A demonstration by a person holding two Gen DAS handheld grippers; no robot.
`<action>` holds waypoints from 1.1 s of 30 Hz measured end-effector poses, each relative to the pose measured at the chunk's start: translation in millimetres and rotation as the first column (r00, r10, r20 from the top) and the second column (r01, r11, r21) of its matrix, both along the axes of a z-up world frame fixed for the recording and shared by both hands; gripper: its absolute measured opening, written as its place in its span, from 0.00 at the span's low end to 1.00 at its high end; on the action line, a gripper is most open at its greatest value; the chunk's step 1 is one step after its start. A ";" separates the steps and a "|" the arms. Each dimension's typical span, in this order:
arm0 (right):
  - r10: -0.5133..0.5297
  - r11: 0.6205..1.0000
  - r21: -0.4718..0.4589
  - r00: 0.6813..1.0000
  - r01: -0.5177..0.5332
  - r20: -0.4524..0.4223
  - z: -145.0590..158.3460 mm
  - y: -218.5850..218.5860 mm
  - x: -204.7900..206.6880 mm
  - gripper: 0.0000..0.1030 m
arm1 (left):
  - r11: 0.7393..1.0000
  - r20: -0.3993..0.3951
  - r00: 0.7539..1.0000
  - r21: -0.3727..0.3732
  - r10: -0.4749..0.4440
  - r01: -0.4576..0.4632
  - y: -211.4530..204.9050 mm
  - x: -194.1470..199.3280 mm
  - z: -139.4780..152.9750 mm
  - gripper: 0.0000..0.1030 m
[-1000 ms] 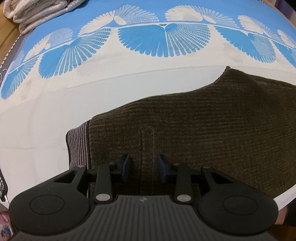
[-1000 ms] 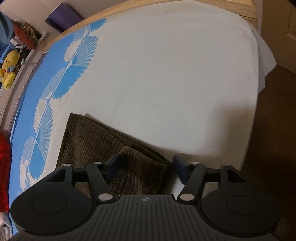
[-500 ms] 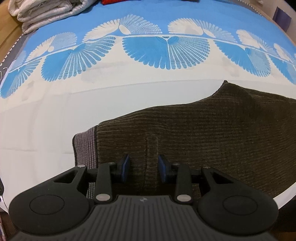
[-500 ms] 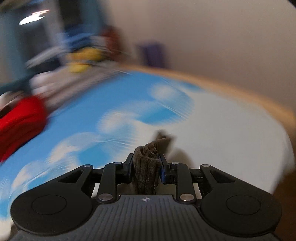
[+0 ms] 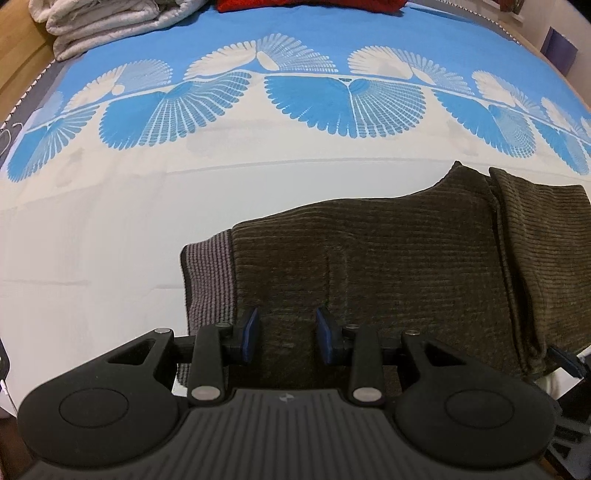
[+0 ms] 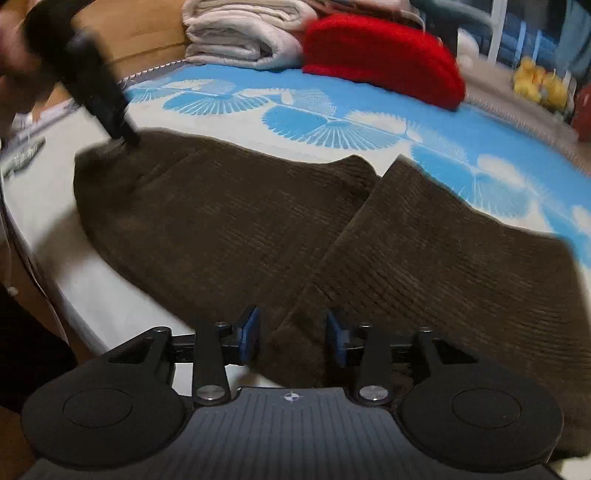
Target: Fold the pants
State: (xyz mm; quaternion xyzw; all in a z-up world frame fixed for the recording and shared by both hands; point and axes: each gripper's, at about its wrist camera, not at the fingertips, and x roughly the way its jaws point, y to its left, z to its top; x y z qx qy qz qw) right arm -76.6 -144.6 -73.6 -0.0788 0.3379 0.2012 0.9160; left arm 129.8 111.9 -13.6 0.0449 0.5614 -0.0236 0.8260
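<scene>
Dark brown corduroy pants point(image 5: 388, 258) lie on the bed, their grey ribbed waistband point(image 5: 207, 280) at the left. The leg part point(image 6: 443, 258) is folded back over the upper part. My left gripper point(image 5: 289, 334) stands open just above the fabric near the waistband, with nothing pinched. It shows blurred in the right wrist view as the left gripper point(image 6: 123, 138) at the pants' far corner. My right gripper point(image 6: 293, 336) is opening. The folded leg end point(image 6: 295, 350) lies loose between its jaws at the near bed edge.
The bedspread point(image 5: 110, 240) is white near me, with blue fan prints farther back. Folded white blankets point(image 6: 240, 33), a red cushion point(image 6: 380, 59) and yellow plush toys point(image 6: 535, 81) line the far side. The bed's near edge point(image 6: 110, 314) drops to a dark floor.
The right gripper swung across the bed with the leg end clamped, laid it over the upper pants, and its jaws have now parted. The left gripper drifted a little toward the waistband.
</scene>
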 end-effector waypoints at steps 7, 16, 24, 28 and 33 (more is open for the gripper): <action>-0.093 0.996 0.028 0.988 0.090 0.127 28.3 -24.3 7.4 0.53 | 0.999 0.023 0.999 -0.018 0.037 -0.036 19.6 -1.6 5.6 0.36; 0.081 0.997 0.002 0.994 -0.081 -0.076 -10.5 -7.0 22.9 0.40 | 0.998 0.025 0.998 -0.023 0.061 -0.061 28.4 -3.4 5.1 0.36; 0.034 0.998 0.059 0.998 -0.037 0.046 22.5 -16.1 9.1 0.32 | 0.992 0.030 0.992 -0.045 0.122 -0.120 45.9 -6.8 5.8 0.36; 0.083 0.996 -0.012 0.993 -0.084 -0.081 -2.3 -9.7 14.0 0.36 | 0.985 0.032 0.986 -0.068 0.163 -0.161 54.2 -9.2 6.5 0.36; -0.009 0.996 0.085 0.999 0.012 -0.039 15.7 -21.7 11.7 0.35 | 0.980 0.048 0.982 -0.081 0.184 -0.180 60.3 -11.0 9.9 0.37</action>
